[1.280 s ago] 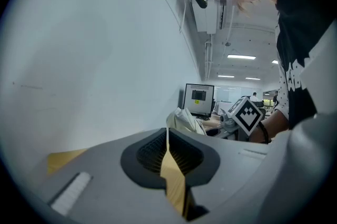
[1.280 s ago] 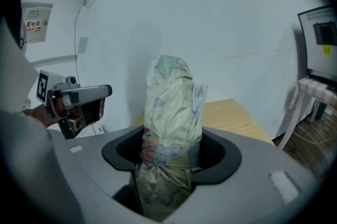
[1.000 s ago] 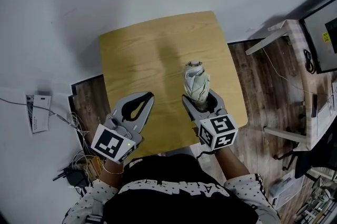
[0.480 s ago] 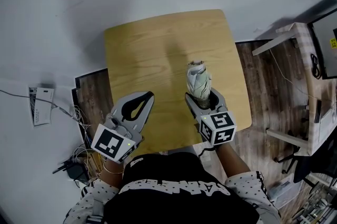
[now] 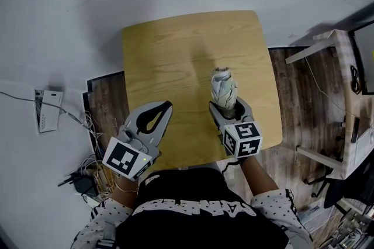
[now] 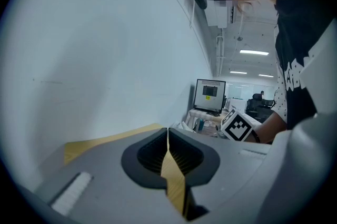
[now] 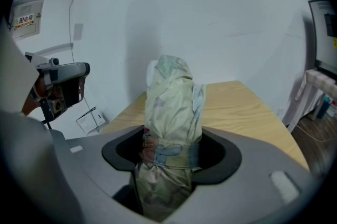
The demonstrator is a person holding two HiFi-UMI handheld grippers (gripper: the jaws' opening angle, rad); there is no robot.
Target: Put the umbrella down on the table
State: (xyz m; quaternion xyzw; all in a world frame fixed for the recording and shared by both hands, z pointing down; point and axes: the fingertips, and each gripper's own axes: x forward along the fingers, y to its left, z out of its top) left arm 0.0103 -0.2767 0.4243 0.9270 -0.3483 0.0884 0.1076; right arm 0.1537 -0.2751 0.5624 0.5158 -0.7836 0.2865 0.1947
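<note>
R tongs clamped on folded umbrella, umbrella sticking fwd over right part of wood worktop, not laid down yet, L tongs closed tip to tip, empty, over worktop's near edge

a pale grey floor is seen around a patch of dark wood-look flooring; a white printed sheet is laid on the grey at the left, met by a thin cable; a tangle of wires and a black adapter are gathered nearer the person; a white desk is set at the right, with a monitor on it; ceiling lights are shown lit in the left gripper view.
</note>
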